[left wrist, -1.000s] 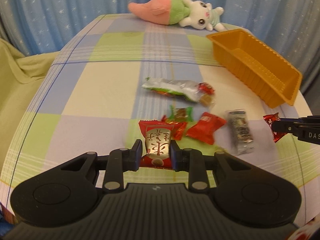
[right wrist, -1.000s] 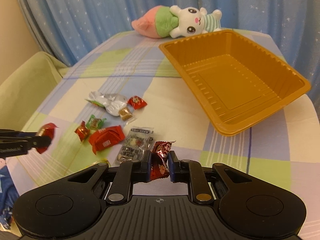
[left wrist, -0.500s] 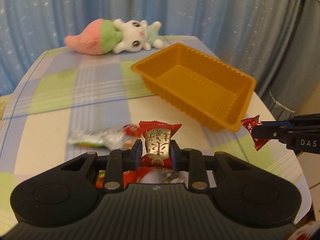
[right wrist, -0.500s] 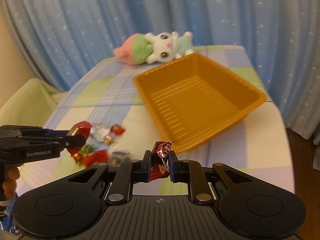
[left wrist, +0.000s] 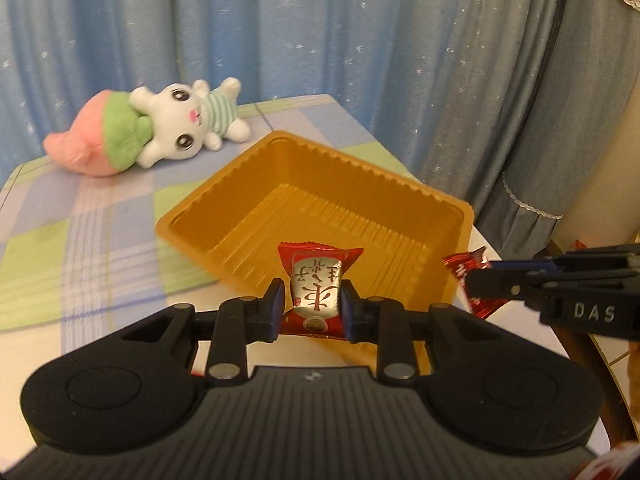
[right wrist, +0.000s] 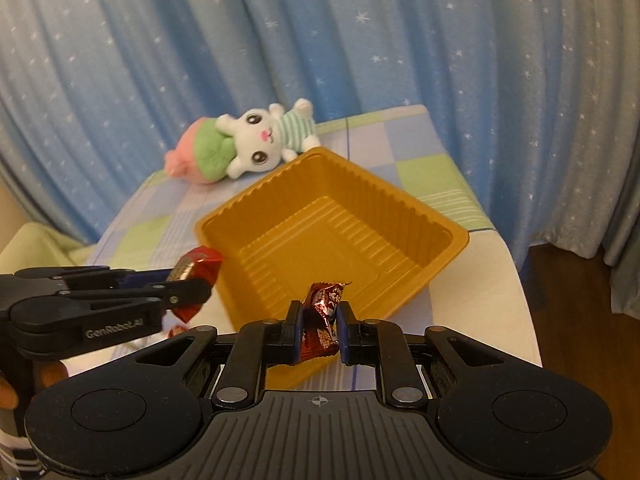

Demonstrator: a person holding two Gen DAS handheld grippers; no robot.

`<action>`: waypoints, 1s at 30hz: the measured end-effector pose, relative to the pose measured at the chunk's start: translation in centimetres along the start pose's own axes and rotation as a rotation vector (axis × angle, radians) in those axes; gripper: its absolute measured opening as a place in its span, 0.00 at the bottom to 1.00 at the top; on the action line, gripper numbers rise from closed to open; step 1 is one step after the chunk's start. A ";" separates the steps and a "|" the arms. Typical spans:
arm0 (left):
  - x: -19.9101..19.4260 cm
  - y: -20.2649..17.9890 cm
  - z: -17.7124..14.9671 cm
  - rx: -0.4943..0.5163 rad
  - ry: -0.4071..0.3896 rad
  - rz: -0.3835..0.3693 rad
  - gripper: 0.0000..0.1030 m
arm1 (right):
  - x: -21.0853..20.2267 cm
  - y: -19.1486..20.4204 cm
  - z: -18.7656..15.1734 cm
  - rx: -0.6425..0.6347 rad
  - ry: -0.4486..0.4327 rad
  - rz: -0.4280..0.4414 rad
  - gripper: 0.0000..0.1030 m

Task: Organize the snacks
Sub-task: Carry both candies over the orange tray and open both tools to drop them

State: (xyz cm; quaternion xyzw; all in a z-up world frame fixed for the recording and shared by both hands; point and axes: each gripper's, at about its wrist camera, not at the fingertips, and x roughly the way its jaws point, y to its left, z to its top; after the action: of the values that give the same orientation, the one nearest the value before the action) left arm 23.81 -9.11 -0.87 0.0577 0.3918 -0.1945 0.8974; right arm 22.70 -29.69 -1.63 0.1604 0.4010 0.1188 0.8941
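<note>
Two wrapped candies are hanging at the near edge of one orange tray (left wrist: 320,208), itself sitting bare on the checked counter (left wrist: 80,240). Left gripper (left wrist: 312,304) fingers are clamping the red-and-silver candy (left wrist: 316,288); right gripper (right wrist: 318,330) fingers are pinching the dark red candy (right wrist: 322,316). One plush rabbit (left wrist: 180,132) is lying beyond. More snacks are peeking out, mostly hidden behind the left gripper.

Open orange tray (left wrist: 424,196), plush (left wrist: 160,136) beyond
</note>
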 end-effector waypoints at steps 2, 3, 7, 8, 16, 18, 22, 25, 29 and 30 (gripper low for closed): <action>1.1 -0.2 0.8 0.013 0.003 -0.001 0.25 | 0.9 -0.2 0.5 0.011 -0.001 -0.007 0.17; 1.6 -0.2 1.2 0.019 0.005 -0.002 0.25 | 1.4 -0.3 0.8 0.013 0.002 -0.011 0.17; 3.5 -0.1 2.3 0.041 0.020 -0.013 0.25 | 3.4 -0.6 1.4 0.023 0.014 -0.026 0.17; 4.0 0.0 2.5 0.045 0.026 -0.015 0.26 | 3.9 -0.6 1.5 0.027 0.018 -0.031 0.17; 7.7 0.4 3.3 0.082 0.079 -0.033 0.26 | 7.2 -1.3 2.3 0.048 0.052 -0.061 0.17; 8.4 0.4 3.3 0.088 0.090 -0.035 0.26 | 7.7 -1.5 2.4 0.055 0.057 -0.069 0.17; 9.6 0.5 3.3 0.092 0.108 -0.040 0.26 | 8.4 -1.8 2.5 0.069 0.067 -0.079 0.17; 10.3 0.6 3.4 0.096 0.115 -0.044 0.26 | 8.8 -2.0 2.6 0.078 0.074 -0.085 0.17; 11.0 0.7 3.5 0.101 0.124 -0.045 0.26 | 9.1 -2.2 2.6 0.091 0.079 -0.087 0.17; 11.1 0.7 3.5 0.100 0.127 -0.037 0.27 | 9.3 -2.2 2.7 0.093 0.081 -0.087 0.17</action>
State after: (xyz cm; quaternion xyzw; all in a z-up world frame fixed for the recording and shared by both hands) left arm 33.33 -12.72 -6.59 0.1075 0.4387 -0.2265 0.8630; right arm 30.91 -29.06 -7.07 0.1793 0.4485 0.0673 0.8730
